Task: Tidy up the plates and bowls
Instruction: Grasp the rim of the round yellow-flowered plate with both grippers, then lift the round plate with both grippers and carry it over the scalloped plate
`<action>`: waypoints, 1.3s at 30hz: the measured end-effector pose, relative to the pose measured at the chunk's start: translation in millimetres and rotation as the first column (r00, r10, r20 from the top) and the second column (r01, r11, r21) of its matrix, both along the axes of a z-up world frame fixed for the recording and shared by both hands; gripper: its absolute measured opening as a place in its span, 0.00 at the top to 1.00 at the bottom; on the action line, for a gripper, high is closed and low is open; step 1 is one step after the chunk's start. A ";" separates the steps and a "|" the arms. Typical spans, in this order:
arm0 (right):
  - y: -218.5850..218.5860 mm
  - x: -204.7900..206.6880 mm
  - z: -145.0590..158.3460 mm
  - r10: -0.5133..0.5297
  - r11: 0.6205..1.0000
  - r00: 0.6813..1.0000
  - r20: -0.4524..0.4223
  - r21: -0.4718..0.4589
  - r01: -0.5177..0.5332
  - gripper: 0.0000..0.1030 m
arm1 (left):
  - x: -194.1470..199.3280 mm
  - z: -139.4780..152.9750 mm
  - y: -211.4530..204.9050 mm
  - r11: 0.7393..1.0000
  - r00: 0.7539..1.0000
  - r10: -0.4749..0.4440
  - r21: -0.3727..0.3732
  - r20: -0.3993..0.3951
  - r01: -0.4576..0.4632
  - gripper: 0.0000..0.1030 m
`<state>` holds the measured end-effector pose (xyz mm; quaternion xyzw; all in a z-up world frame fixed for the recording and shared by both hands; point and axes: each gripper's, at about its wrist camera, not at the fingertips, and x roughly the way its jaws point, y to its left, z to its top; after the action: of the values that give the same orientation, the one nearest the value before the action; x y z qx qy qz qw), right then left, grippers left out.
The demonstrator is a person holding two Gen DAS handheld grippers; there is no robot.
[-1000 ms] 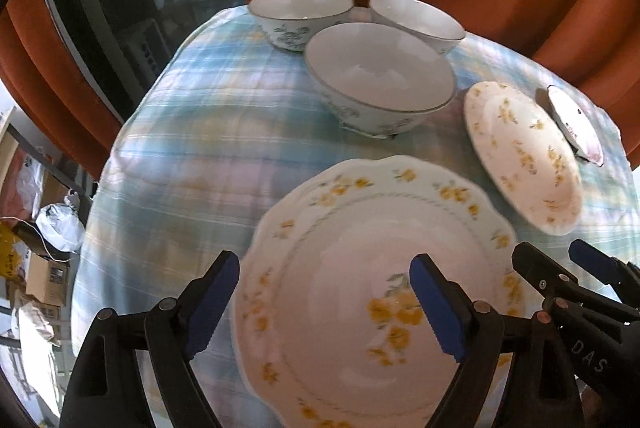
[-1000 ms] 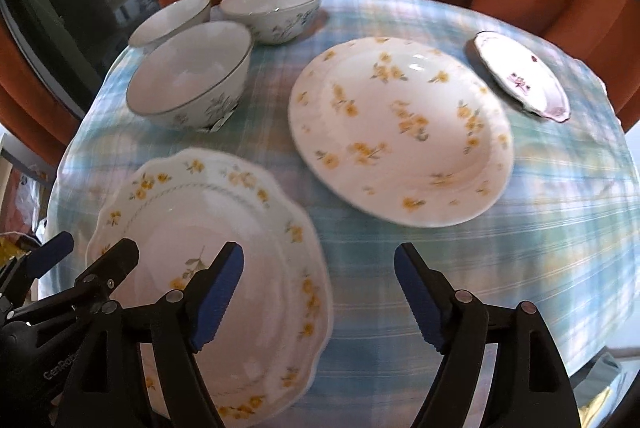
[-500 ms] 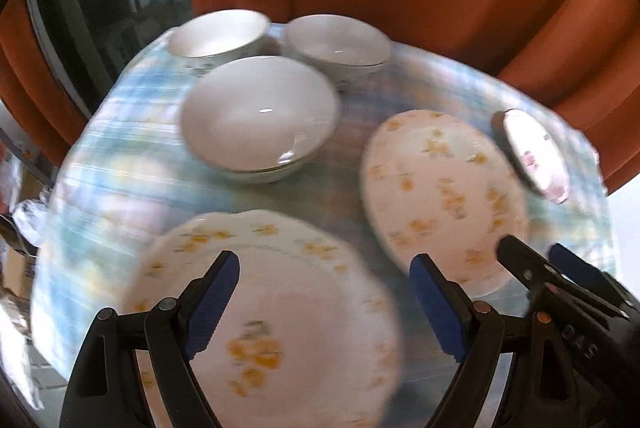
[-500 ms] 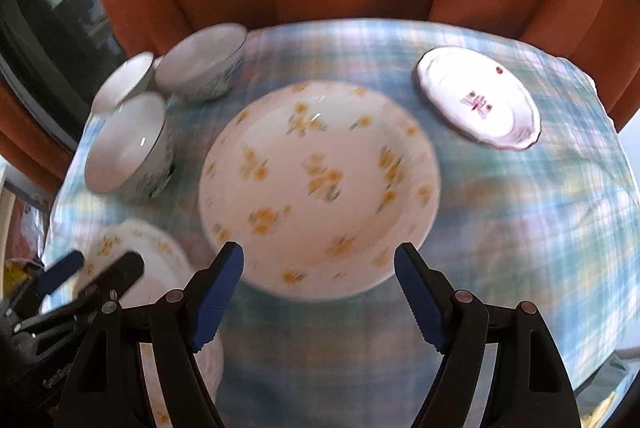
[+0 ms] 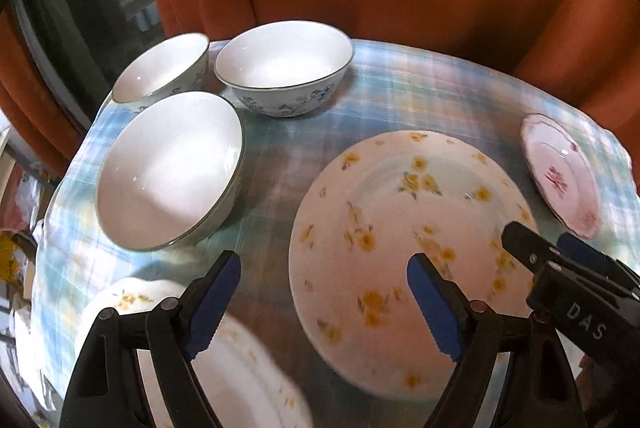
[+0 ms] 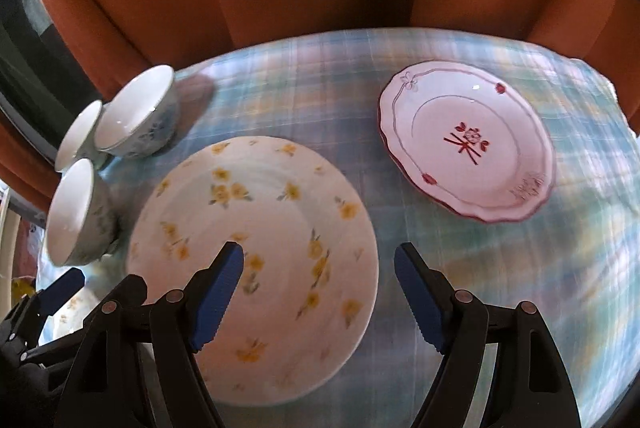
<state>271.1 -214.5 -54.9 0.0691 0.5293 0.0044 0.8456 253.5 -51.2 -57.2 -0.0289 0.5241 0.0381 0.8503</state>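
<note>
- Right gripper [image 6: 316, 292], jaws wide and empty, straddles the yellow-flowered plate's [image 6: 256, 211] lower-centre rim, likely for pickup.
- Left gripper [image 5: 324, 302], wide, empty, hovers bottom centre.

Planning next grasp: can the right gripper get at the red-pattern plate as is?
Probably yes. Right gripper is open and empty; the red-pattern plate lies alone ahead and to its right, only bare tablecloth between.
</note>
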 end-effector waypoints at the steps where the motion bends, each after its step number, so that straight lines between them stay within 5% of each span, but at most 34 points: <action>1: -1.6 5.3 -4.8 0.010 1.000 1.000 -0.006 0.005 -0.010 0.22 | 3.4 -2.7 0.5 1.000 1.000 0.013 0.004 -0.003 -0.013 0.17; 6: -4.3 22.8 -20.5 0.046 0.999 0.999 -0.012 0.006 -0.046 0.22 | 14.9 -20.4 -4.0 0.998 0.999 0.037 0.044 -0.028 -0.036 0.20; 12: -6.1 34.6 -39.1 0.070 0.997 0.997 -0.043 0.035 -0.068 0.35 | 25.7 -39.0 -13.7 1.000 0.997 0.022 0.022 -0.073 -0.021 0.28; 21: -1.8 36.6 -46.6 0.053 0.999 0.997 -0.051 0.010 -0.053 0.38 | 24.1 -43.2 -21.7 0.998 0.996 0.026 0.056 -0.088 -0.021 0.27; 39: -40.5 -55.9 -44.2 -0.024 1.000 0.981 -0.195 -0.012 0.022 0.38 | -49.2 -46.6 -65.1 0.985 0.966 -0.156 0.046 -0.207 0.169 0.27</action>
<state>215.1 -255.0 -99.0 0.0712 0.6087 -0.0149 0.7900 204.2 -116.3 -103.8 0.0451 0.6073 -0.0124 0.7931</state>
